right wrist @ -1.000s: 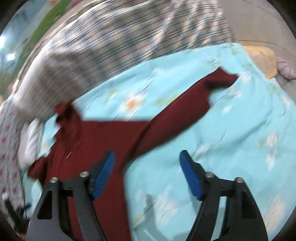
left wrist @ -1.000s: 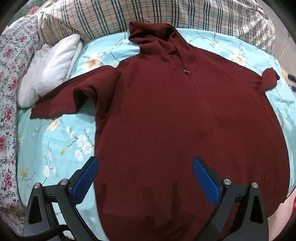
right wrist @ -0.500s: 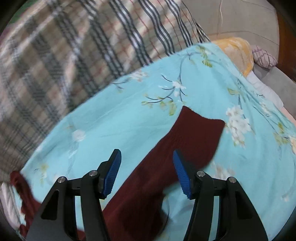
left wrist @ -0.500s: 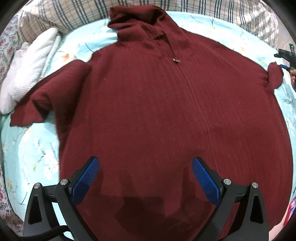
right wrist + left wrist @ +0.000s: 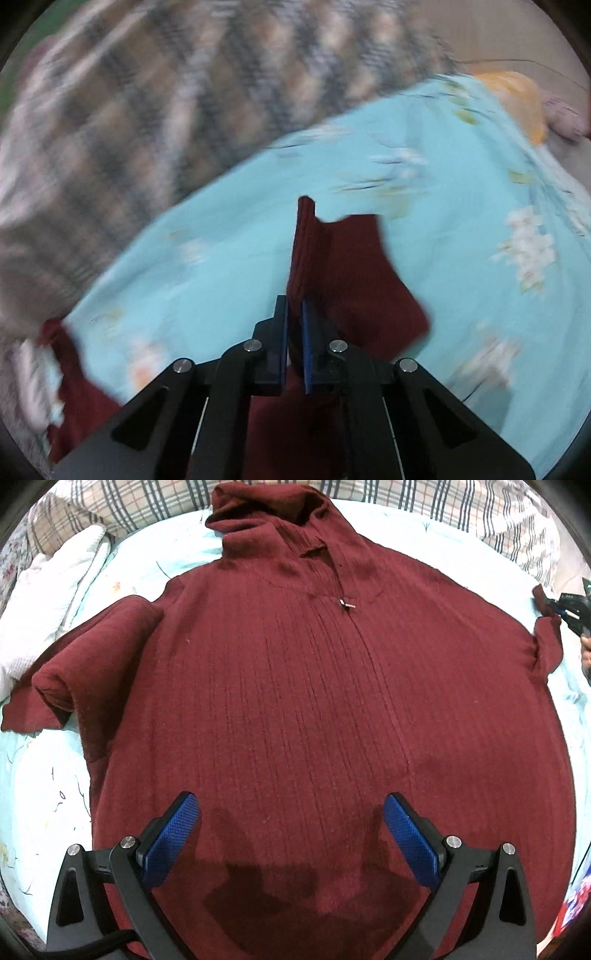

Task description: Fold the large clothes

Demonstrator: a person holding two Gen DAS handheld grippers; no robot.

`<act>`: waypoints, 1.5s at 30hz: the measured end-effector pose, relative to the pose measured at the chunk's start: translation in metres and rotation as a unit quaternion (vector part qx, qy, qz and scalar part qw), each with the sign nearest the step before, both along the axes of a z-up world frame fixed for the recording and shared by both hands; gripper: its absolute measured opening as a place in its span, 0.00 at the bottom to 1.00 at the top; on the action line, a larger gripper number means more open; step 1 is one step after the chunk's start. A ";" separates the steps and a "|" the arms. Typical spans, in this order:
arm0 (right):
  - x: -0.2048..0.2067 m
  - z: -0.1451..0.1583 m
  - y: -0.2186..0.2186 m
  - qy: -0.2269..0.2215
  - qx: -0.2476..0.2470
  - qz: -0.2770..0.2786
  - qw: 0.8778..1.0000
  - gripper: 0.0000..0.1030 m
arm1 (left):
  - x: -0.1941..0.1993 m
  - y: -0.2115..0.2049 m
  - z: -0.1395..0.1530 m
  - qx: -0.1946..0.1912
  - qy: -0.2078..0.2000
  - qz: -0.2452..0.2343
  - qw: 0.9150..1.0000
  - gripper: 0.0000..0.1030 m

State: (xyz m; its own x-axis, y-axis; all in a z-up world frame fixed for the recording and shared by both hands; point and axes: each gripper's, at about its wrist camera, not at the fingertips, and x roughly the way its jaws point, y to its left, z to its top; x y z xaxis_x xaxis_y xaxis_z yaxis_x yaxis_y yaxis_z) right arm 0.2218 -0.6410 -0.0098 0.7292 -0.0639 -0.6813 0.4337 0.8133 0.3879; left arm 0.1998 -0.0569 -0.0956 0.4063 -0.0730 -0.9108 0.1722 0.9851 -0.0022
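Note:
A dark red ribbed sweater point(image 5: 314, 686) with a high collar and short zip lies spread flat on the light blue floral bedsheet point(image 5: 40, 786). My left gripper point(image 5: 290, 830) is open and empty, hovering over the sweater's lower body. Its left sleeve point(image 5: 74, 672) lies folded at the left. My right gripper point(image 5: 294, 328) is shut on the cuff of the right sleeve point(image 5: 343, 266) and lifts it off the sheet; it also shows at the far right of the left wrist view point(image 5: 569, 607).
A plaid blanket point(image 5: 461, 506) lies along the far side of the bed. A white knitted garment point(image 5: 55, 590) sits at the back left. An orange cloth point(image 5: 517, 96) and a pink one point(image 5: 565, 118) lie past the bed's far right corner.
My right gripper has closed on the right sleeve's cuff and raised it. My left gripper has moved forward over the sweater's body and stays open.

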 end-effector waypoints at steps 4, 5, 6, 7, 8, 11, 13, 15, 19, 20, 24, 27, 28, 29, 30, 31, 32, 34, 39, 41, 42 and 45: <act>-0.004 0.018 0.086 -0.028 0.030 0.103 0.994 0.06 | -0.006 0.017 0.005 -0.021 -0.008 0.011 1.000 0.98; -0.006 0.021 0.112 -0.032 0.034 0.128 0.991 0.06 | -0.008 0.022 0.006 -0.026 -0.009 0.015 1.000 0.98; -0.005 0.023 0.135 -0.037 0.040 0.152 0.987 0.06 | -0.010 0.029 0.006 -0.031 -0.009 0.019 0.999 0.98; -0.004 0.023 0.164 -0.042 0.051 0.180 0.981 0.06 | -0.011 0.036 0.006 -0.037 -0.009 0.024 0.999 0.98; -0.003 0.022 0.187 -0.046 0.063 0.201 0.976 0.06 | -0.013 0.045 0.006 -0.042 -0.009 0.031 0.999 0.98; 0.002 0.014 0.265 -0.048 0.093 0.268 0.958 0.06 | -0.014 0.064 0.005 -0.053 -0.009 0.050 0.997 0.98; 0.007 0.004 0.316 -0.046 0.113 0.306 0.944 0.06 | -0.015 0.080 0.005 -0.070 -0.006 0.064 0.995 0.98; 0.014 -0.006 0.363 -0.039 0.125 0.339 0.932 0.06 | -0.014 0.094 0.004 -0.090 -0.005 0.071 0.993 0.98; 0.024 -0.035 0.443 -0.018 0.146 0.386 0.911 0.06 | -0.014 0.109 0.007 -0.133 -0.009 0.071 0.989 0.98; 0.025 -0.040 0.455 -0.014 0.144 0.393 0.908 0.06 | -0.012 0.111 0.007 -0.144 -0.010 0.068 0.987 0.98; 0.027 -0.060 0.495 0.014 0.169 0.428 0.888 0.07 | 0.002 0.111 0.012 -0.184 -0.016 0.053 0.981 0.98; 0.013 -0.067 0.490 0.035 0.177 0.439 0.880 0.15 | 0.024 0.106 0.010 -0.203 -0.016 0.042 0.978 0.98; 0.008 -0.067 0.484 0.035 0.180 0.437 0.881 0.21 | 0.031 0.104 0.009 -0.207 -0.015 0.040 0.977 0.98; 0.002 -0.063 0.476 0.030 0.181 0.429 0.884 0.24 | 0.038 0.102 0.007 -0.213 -0.013 0.038 0.976 0.98; -0.005 -0.059 0.465 0.024 0.179 0.421 0.889 0.25 | 0.050 0.098 0.004 -0.220 -0.009 0.038 0.975 0.97; -0.012 -0.053 0.455 0.014 0.176 0.409 0.895 0.26 | 0.059 0.094 0.001 -0.225 -0.005 0.037 0.974 0.97; -0.018 -0.049 0.443 0.000 0.162 0.405 0.900 0.26 | 0.064 0.092 -0.001 -0.228 -0.002 0.036 0.973 0.96; -0.032 -0.039 0.423 -0.015 0.153 0.382 0.911 0.27 | 0.077 0.087 -0.007 -0.225 0.002 0.035 0.974 0.92; -0.067 -0.026 0.385 -0.022 0.128 0.333 0.934 0.27 | 0.093 0.080 -0.007 -0.175 -0.029 0.035 0.984 0.23; -0.080 -0.024 0.367 -0.022 0.120 0.311 0.943 0.27 | 0.096 0.083 -0.005 -0.176 -0.031 0.034 0.983 0.07; -0.087 -0.022 0.358 -0.022 0.109 0.294 0.949 0.27 | 0.096 0.086 0.000 -0.173 -0.043 0.041 0.983 0.07; -0.101 -0.014 0.326 -0.024 0.072 0.244 0.967 0.27 | 0.079 0.103 0.028 -0.136 -0.115 0.070 0.981 0.07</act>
State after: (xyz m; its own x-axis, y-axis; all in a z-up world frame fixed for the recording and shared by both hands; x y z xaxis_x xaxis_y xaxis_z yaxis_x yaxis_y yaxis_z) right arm 0.1203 -0.3151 -0.0242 0.6792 0.3887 -0.6226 -0.0087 0.8524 0.5228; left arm 0.2786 0.0463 -0.0679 0.6229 -0.2298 -0.7478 0.0624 0.9674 -0.2453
